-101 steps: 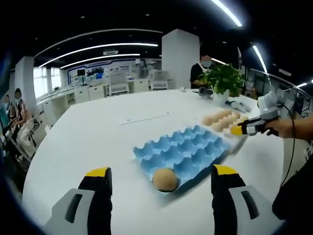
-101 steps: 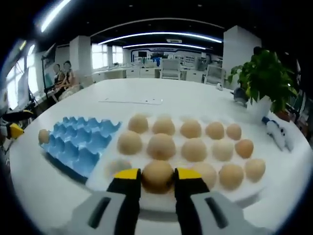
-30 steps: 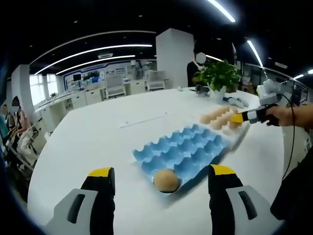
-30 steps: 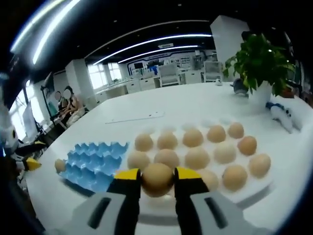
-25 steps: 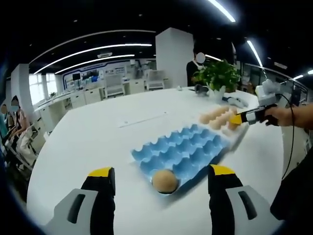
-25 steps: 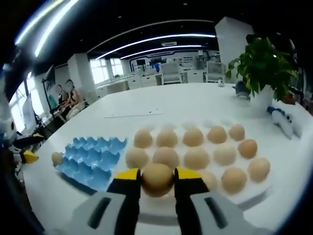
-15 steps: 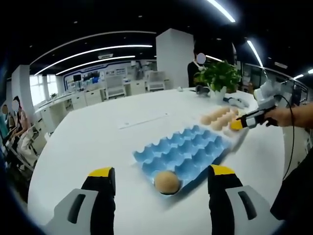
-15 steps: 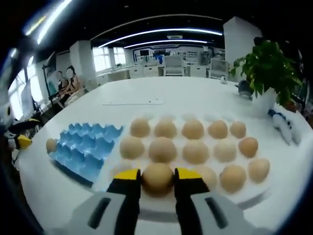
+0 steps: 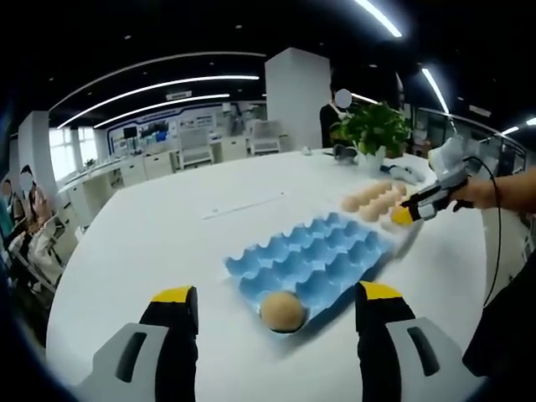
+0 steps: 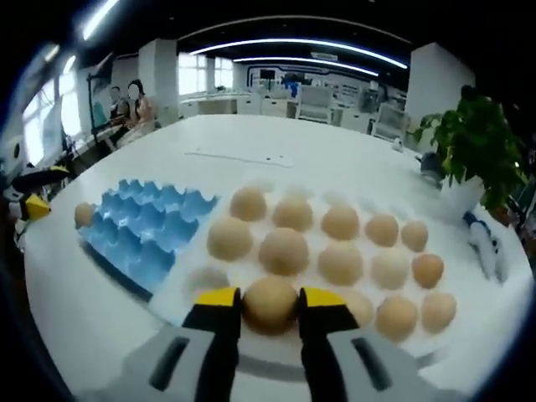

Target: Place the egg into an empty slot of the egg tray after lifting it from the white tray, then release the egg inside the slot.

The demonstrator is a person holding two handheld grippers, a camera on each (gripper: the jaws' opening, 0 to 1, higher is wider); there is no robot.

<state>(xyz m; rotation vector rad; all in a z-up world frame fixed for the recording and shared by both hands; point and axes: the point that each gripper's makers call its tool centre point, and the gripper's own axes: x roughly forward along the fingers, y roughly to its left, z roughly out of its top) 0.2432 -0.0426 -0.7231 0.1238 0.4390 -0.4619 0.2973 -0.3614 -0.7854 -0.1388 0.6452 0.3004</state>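
In the left gripper view, the left gripper is held with its two yellow-tipped jaws spread wide and nothing between them. Just ahead of the gap, a brown egg is seated in the nearest corner slot of the blue egg tray, which is laid out on the white table; the other slots that can be seen are bare. Further ahead and to the right, past the far end of the blue tray, the white tray with its rows of eggs is seen, and the right gripper is held over it by a person's hand. A potted plant is stood well beyond that, at the far side of the table.

In the right gripper view, the blue egg tray is placed ahead and off to the left of the right gripper, with the one egg at its far left corner. The held egg is pinched between the jaws, right over the near edge of the white tray; whether it's lifted clear of its slot or just touching can't really be told. The rest of the eggs are spread in rows ahead and to the right. The potted plant is seen far off to the right.
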